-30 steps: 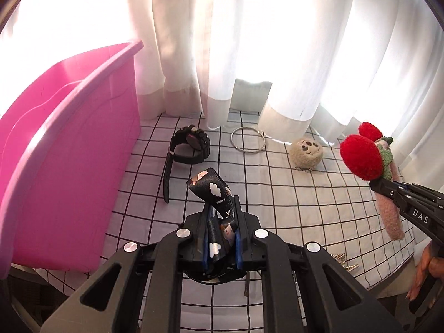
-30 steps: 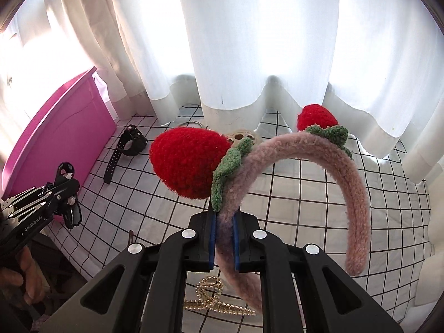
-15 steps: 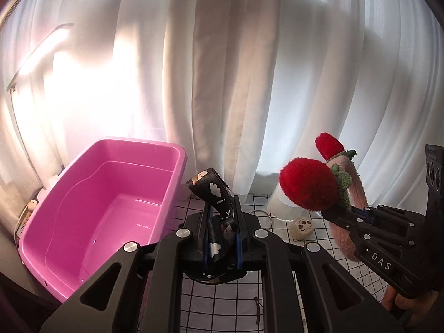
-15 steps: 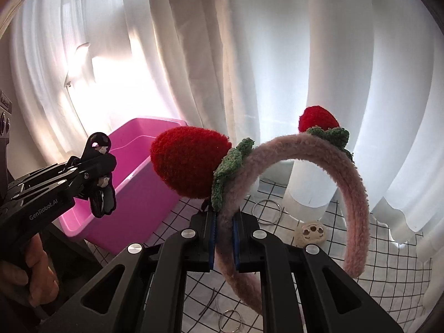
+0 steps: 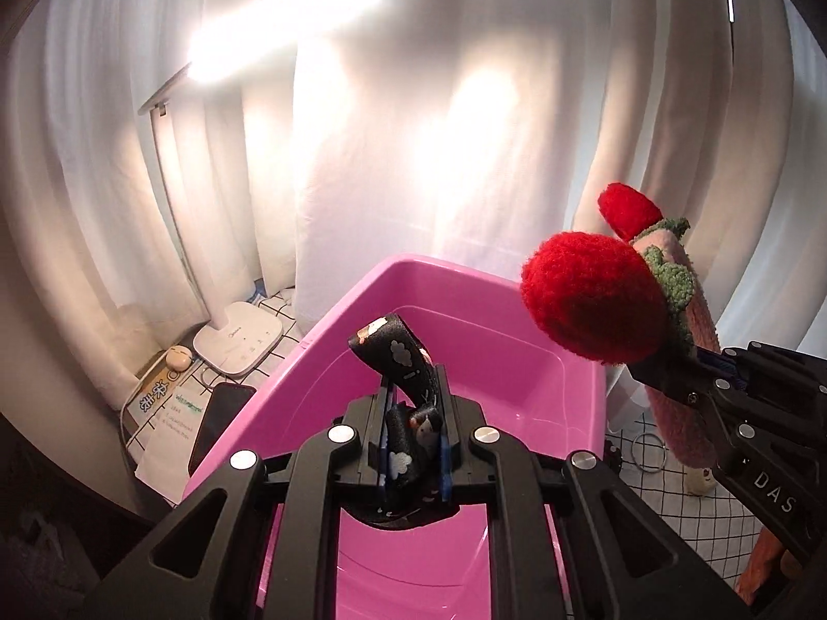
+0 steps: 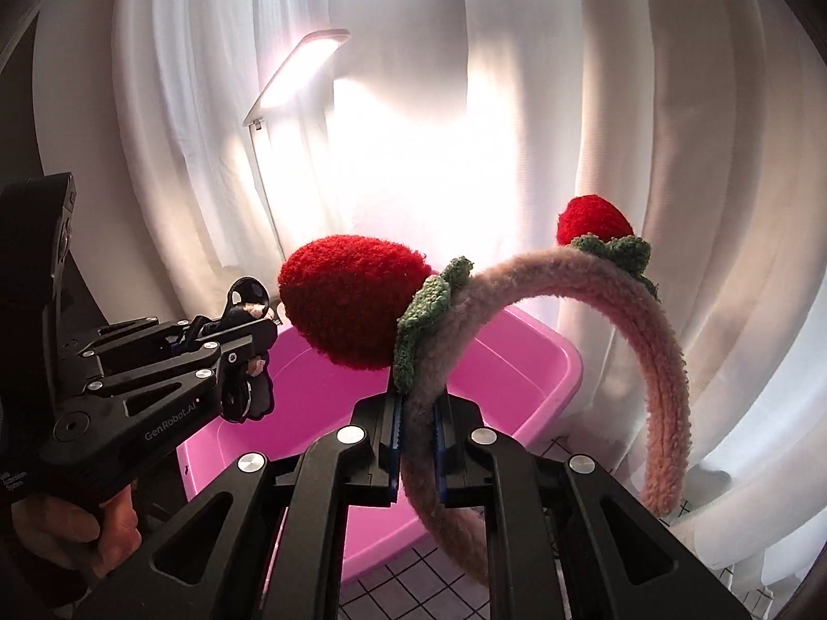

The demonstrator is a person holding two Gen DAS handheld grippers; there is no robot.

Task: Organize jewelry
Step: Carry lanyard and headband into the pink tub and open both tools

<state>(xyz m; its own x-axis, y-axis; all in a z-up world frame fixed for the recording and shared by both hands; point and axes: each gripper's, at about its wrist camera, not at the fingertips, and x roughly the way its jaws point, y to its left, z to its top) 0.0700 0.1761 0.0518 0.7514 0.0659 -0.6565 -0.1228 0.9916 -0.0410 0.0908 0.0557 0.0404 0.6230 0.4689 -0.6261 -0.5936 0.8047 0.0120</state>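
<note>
- fuzzy pink headband (image 6: 667, 361) w/ red pom-poms: clamped in my right hand-held gripper (image 6: 416, 444), up over the pink tub (image 6: 542, 361)
- black patterned band (image 5: 403, 361): left hand-held gripper (image 5: 411, 444) clamped on it, also above tub
- white curtain (image 6: 723, 206) + lamp (image 6: 300, 72) behind

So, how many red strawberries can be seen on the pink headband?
2. The big strawberry sits on the headband just above the right tongs, which are shut on the band. The small strawberry sits farther along, at the top of the arch.
</note>
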